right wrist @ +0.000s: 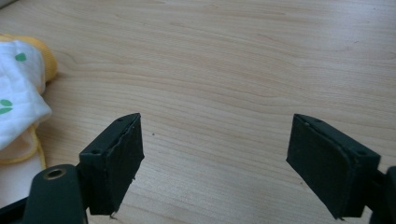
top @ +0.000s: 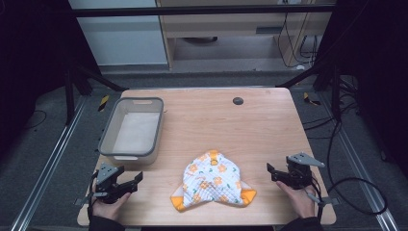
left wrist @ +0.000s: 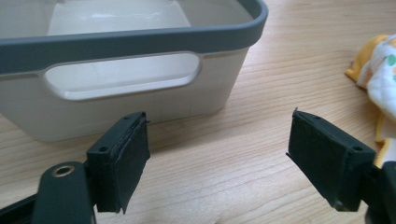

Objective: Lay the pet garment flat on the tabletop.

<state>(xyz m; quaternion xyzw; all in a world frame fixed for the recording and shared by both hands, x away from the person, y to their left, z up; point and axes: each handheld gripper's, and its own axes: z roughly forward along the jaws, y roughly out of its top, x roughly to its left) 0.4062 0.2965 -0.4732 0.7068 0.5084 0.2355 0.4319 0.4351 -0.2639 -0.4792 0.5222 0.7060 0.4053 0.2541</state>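
A small white garment (top: 211,185) with orange flowers and orange trim lies crumpled near the front middle of the wooden table (top: 231,125). A grey plastic bin (top: 131,129) stands at the left, with nothing visible inside. My left gripper (top: 136,180) rests open at the front left, just in front of the bin (left wrist: 140,88), with bare wood between its jaws (left wrist: 217,163); the garment's edge (left wrist: 380,70) shows at the right of that view. At the front right, my right gripper (top: 270,172) is open over bare wood (right wrist: 215,158), and the garment (right wrist: 18,98) lies to its left.
A small dark round disc (top: 237,100) sits near the table's far edge. Black cables (top: 346,192) loop on the floor to the right of the table. Metal rails run along both sides.
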